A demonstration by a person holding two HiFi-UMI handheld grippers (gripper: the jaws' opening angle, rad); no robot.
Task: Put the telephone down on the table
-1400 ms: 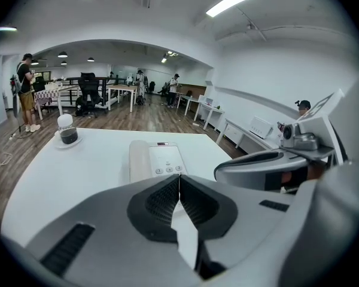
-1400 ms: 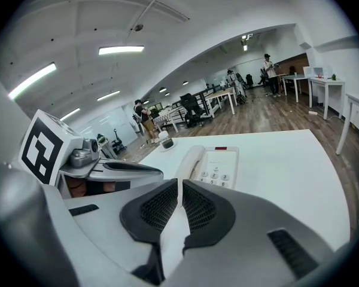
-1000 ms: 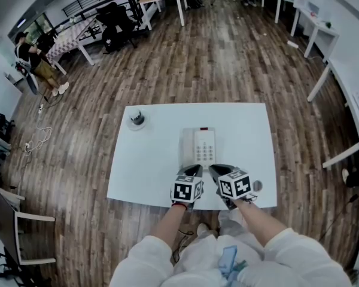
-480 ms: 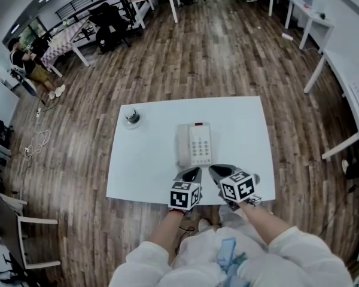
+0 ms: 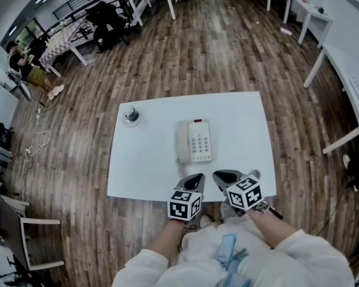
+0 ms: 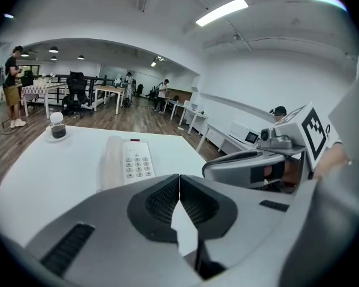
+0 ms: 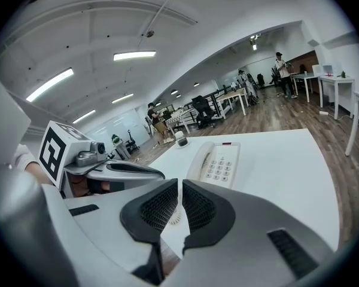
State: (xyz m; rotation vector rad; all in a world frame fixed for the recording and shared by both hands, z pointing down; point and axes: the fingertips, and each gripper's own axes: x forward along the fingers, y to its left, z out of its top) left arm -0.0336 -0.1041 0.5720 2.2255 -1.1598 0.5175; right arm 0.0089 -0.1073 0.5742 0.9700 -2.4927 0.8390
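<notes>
The white telephone (image 5: 194, 141) lies flat on the white table (image 5: 143, 166), handset on its cradle at the left, keypad facing up. It also shows ahead in the left gripper view (image 6: 127, 160) and the right gripper view (image 7: 218, 162). My left gripper (image 5: 192, 180) hovers at the table's front edge, short of the phone, jaws shut and empty (image 6: 179, 179). Beside it my right gripper (image 5: 225, 176) is shut to a thin slit (image 7: 180, 185) with nothing pressed between the pads. A bit of white coiled cord (image 7: 176, 217) shows low behind that slit.
A small dark cup on a saucer (image 5: 130, 115) stands near the table's far left corner. Wood floor surrounds the table. Other desks and chairs (image 5: 110, 17) stand far back, with a person (image 5: 24, 61) at the left. White desks (image 5: 347, 70) line the right wall.
Both grippers have drawn back from the telephone toward the table's front edge. The phone stays where it lay.
</notes>
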